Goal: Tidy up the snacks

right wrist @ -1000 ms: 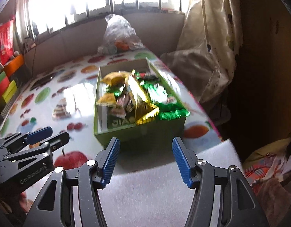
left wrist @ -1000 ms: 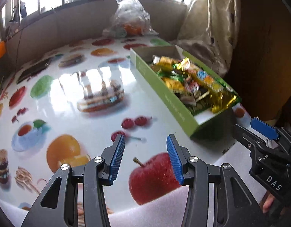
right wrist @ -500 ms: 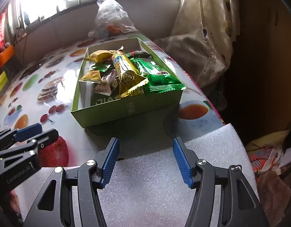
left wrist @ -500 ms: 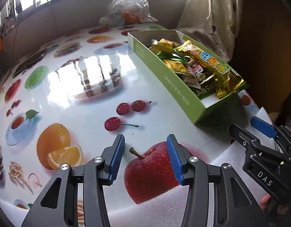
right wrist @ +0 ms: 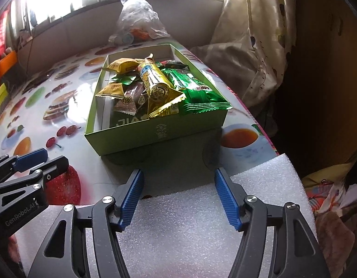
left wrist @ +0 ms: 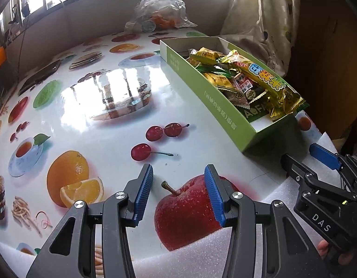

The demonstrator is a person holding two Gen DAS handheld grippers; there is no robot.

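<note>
Right wrist view: right gripper (right wrist: 178, 197) open, empty, facing green snack box (right wrist: 155, 134) on the fruit-print table (left wrist: 104, 143). Left gripper (left wrist: 178, 192) open too. Approach step; next, reach the gold packet (right wrist: 157, 88).

Bare desk (left wrist: 122, 139) stretches wide left of the green box (right wrist: 155, 132), open to a pass. The box's near wall blocks the right side, snacks (right wrist: 155, 88) heaped above its rim. A plastic bag (left wrist: 159, 9) closes the far edge.

Lower snacks (right wrist: 129, 103) buried under gold packet (right wrist: 158, 88), plastic bag (left wrist: 159, 9) contents unclear
</note>
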